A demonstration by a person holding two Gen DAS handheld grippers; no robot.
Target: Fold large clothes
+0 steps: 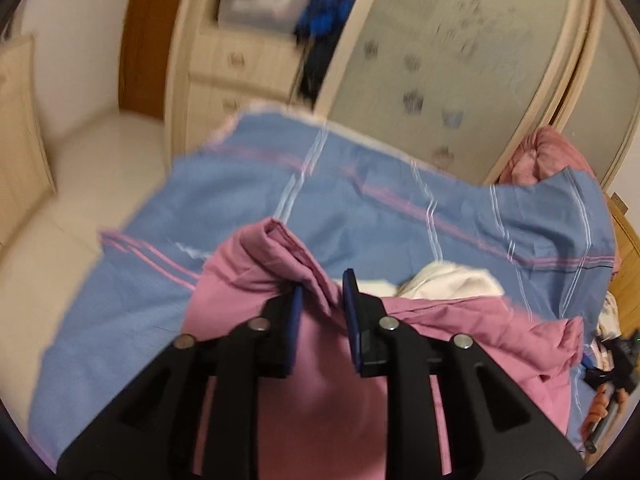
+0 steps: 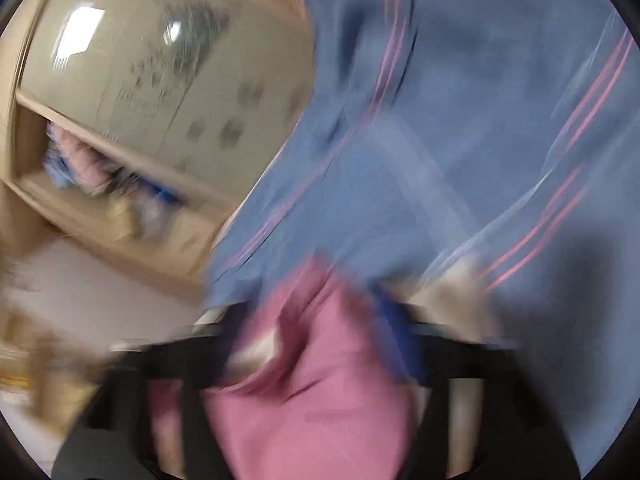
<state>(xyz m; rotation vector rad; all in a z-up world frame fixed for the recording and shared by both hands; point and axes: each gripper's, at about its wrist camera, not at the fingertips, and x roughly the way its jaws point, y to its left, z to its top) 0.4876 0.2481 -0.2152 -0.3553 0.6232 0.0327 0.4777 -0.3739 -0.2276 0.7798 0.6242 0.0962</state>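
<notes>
A large pink garment (image 1: pixel 320 364) lies bunched over a blue striped bedsheet (image 1: pixel 392 208). My left gripper (image 1: pixel 322 294) is shut on a fold of the pink garment, the cloth pinched between its blue pads and lifted a little. In the right wrist view everything is heavily blurred. The pink garment (image 2: pixel 320 392) fills the space between the black fingers of my right gripper (image 2: pixel 320 320), which seems shut on it. The blue sheet (image 2: pixel 460 140) lies beyond. A cream cloth (image 1: pixel 448 280) lies just behind the pink garment.
A cream wardrobe with frosted sliding doors (image 1: pixel 452 64) and drawers (image 1: pixel 236 76) stands past the bed; it also shows in the right wrist view (image 2: pixel 160 80). A pale tiled floor (image 1: pixel 80 184) lies left. A pink bundle (image 1: pixel 548 156) and dark clutter (image 1: pixel 608 368) sit right.
</notes>
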